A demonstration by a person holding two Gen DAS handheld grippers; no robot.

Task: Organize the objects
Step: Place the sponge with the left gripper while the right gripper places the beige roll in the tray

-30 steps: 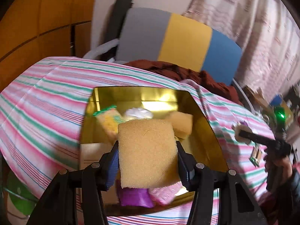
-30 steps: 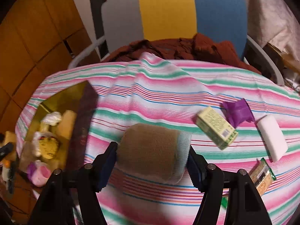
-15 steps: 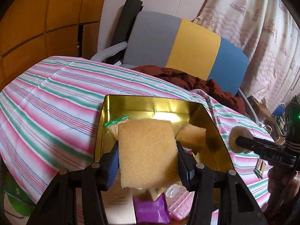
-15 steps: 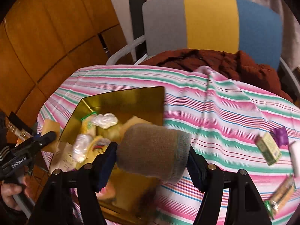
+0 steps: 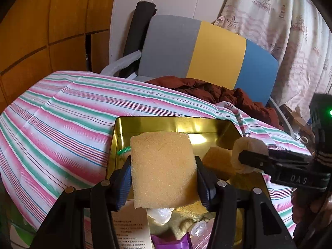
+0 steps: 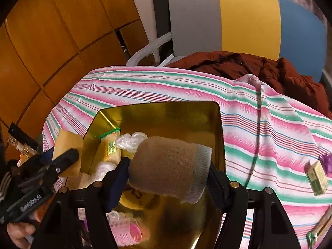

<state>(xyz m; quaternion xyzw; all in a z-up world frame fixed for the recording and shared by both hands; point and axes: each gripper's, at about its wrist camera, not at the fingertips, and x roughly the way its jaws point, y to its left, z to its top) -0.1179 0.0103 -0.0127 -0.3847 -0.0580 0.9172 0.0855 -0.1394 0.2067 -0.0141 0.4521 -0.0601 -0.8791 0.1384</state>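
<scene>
Striped tablecloth (image 5: 62, 124) is covering the work surface, with a grey-yellow-blue chair (image 5: 199, 47) and a brown garment (image 5: 207, 91) sitting behind it.

Left to right:

- Left gripper (image 5: 164, 178) is pinching a yellow sponge (image 5: 161, 170) between its blue pads and holding it over the near-left part of the gold tin (image 5: 176, 122). In the right wrist view the same gripper (image 6: 60, 161) is showing at the tin's left rim, with the sponge (image 6: 66, 143) partly over the cloth.
- Gold tin (image 6: 157, 110) is sitting near the cloth's left end and is already carrying a load: green-sealed snack pack (image 6: 111, 145), clear plastic wraps (image 6: 131, 140), another sponge block (image 5: 217, 161), a pink roller-like item (image 6: 128, 231), a purple packet (image 5: 170, 243) and a printed card (image 5: 132, 226).
- Right gripper (image 6: 168, 178) is clamping a rolled tan sock (image 6: 168, 166) and hovering over the tin's middle-right. From the left wrist view the roll's end (image 5: 249, 155) is sitting just above the right rim.
- Farther right on the cloth, a green carton (image 6: 316, 176), a purple wrapper (image 6: 326, 161) and a snack bar (image 6: 319, 228) are waiting well apart from the tin.

Step in hand, as I read it: both grippers are mid-drop, each delivering one soft item into the tin.

Next move is calling for lowering each into a free pocket and spreading the jaws, staggered so the two tools aren't colliding. Both items are compressed, so they'll be springing back on release. Then it's going back for the right-side leftovers.
</scene>
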